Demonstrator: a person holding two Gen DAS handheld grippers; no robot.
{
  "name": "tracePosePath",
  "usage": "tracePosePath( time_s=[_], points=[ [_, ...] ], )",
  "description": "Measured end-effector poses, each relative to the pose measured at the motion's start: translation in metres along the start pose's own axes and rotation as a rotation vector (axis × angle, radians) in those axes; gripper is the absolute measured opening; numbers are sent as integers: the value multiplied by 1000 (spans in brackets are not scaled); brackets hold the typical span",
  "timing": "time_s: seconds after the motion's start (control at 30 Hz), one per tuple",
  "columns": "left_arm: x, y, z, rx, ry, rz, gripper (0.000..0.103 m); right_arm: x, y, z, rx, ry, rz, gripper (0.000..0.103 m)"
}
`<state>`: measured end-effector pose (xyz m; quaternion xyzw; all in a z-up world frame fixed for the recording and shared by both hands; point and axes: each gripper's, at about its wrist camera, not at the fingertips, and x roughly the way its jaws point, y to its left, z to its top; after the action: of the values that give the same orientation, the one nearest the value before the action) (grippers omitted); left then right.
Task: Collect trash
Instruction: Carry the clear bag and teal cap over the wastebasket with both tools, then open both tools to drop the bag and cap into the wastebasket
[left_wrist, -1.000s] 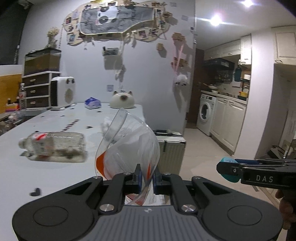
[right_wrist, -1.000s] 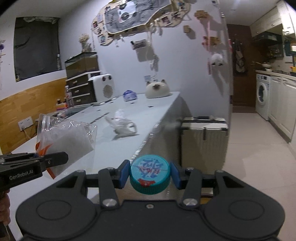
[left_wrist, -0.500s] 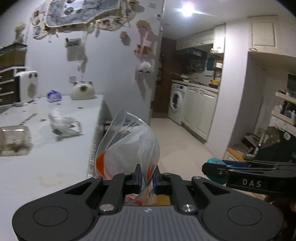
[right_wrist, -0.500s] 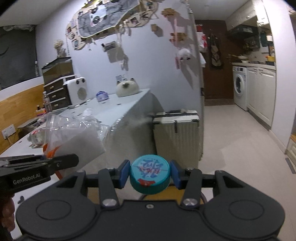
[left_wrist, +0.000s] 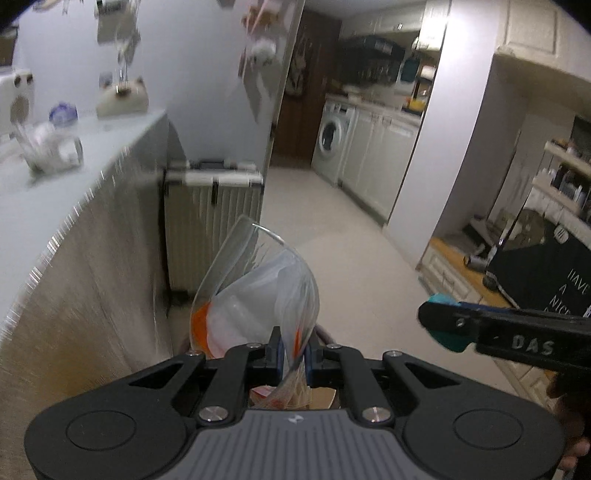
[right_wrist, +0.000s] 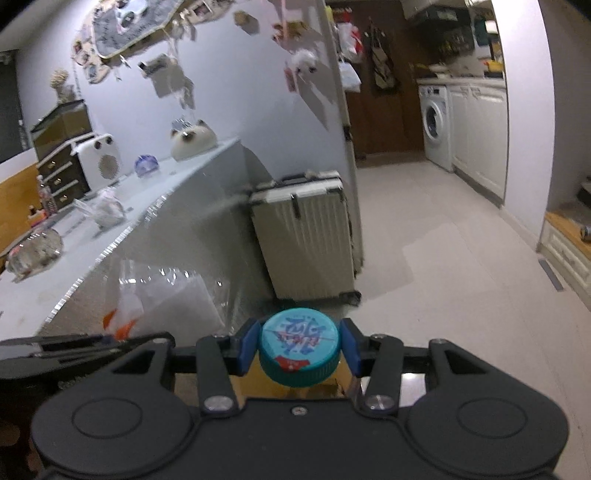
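Partway: clear crumpled plastic bag with orange print (left_wrist: 258, 295) clamped in left gripper (left_wrist: 293, 354); teal round bottle cap (right_wrist: 299, 347) pinched between right gripper (right_wrist: 299, 349) pads. Crumpled wrapper (right_wrist: 107, 210) and empty plastic bottle (right_wrist: 33, 254) left on white table (right_wrist: 55, 273), 9–10 o'clock. Versus earlier frame: both views swung off table toward floor, beige suitcase (right_wrist: 306, 236) now nearer centre.

white wall (right_wrist: 229, 92) | pale floor (right_wrist: 443, 258) | suitcase (right_wrist: 306, 236) | washing machine (right_wrist: 434, 125)
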<state>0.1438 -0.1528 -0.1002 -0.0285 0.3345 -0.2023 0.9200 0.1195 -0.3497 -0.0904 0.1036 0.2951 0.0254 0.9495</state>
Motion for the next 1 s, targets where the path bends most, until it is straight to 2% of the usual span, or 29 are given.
tracePosePath(
  time_s=[0.5,0.7,0.87,0.93,1.0],
  points=[
    [124,44,-29,-156,214,19,11,94,-28,-19,63,184,-19,48],
    [166,54,-38,-164,292,9,11,128,-32,-22,81,236,-17,48],
    [190,54,-48,-121,343,-30,13,152,-31,-28,95,279,-10,48],
    [199,54,-51,-96,384,-66,17,160,-31,-30,101,293,-8,48],
    [205,57,-55,-95,413,-59,42,168,-31,-31,113,308,-2,48]
  ],
)
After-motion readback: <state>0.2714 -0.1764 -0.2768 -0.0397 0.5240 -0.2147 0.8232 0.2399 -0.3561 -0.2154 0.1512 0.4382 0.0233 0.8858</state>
